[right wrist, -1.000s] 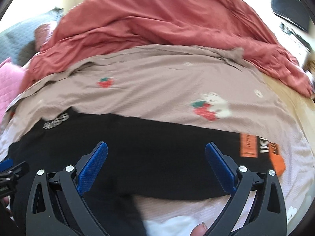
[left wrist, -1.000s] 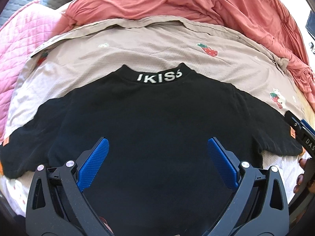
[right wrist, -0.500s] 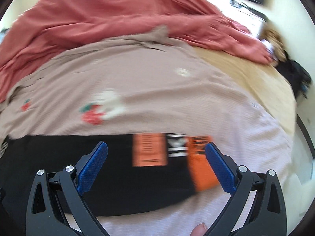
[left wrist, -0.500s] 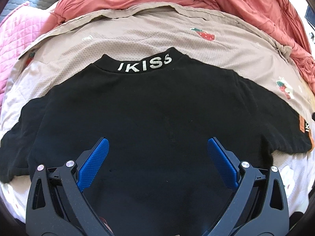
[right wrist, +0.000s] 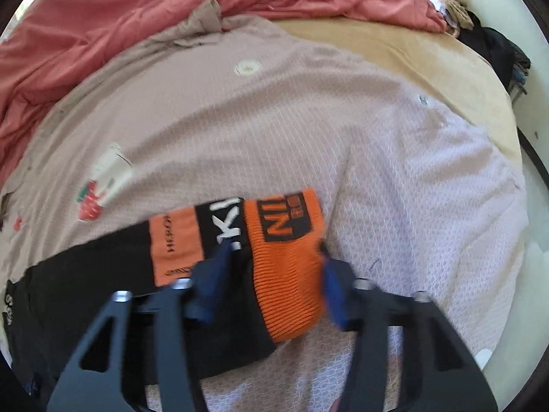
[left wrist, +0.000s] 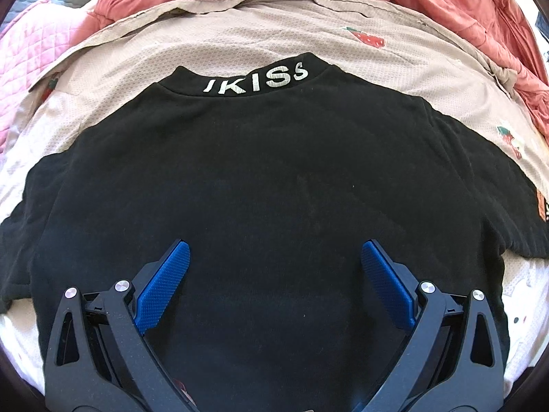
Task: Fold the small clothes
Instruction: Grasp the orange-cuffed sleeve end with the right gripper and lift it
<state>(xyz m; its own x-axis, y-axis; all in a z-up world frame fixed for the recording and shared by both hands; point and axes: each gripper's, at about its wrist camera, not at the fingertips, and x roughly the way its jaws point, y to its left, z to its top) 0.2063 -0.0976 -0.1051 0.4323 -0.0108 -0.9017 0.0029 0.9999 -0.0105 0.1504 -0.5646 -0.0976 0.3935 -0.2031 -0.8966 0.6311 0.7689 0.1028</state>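
A sunlit bed carries a rumpled red duvet and a pink quilt.

— What do the tools look like?

— The left gripper has two textured bright blue pads, long and flat. Behind each pad runs a matt black arm with triangular cut-outs.

— Any fittings?

— Round silver screws, two just behind each pad, at the linkage joints.

— And the right gripper?

— Same black frame, blurred; its pads read as darker blue, with silver screws again just behind them. Its jaws have just been closing, with the orange cuff of the black top between the pads.
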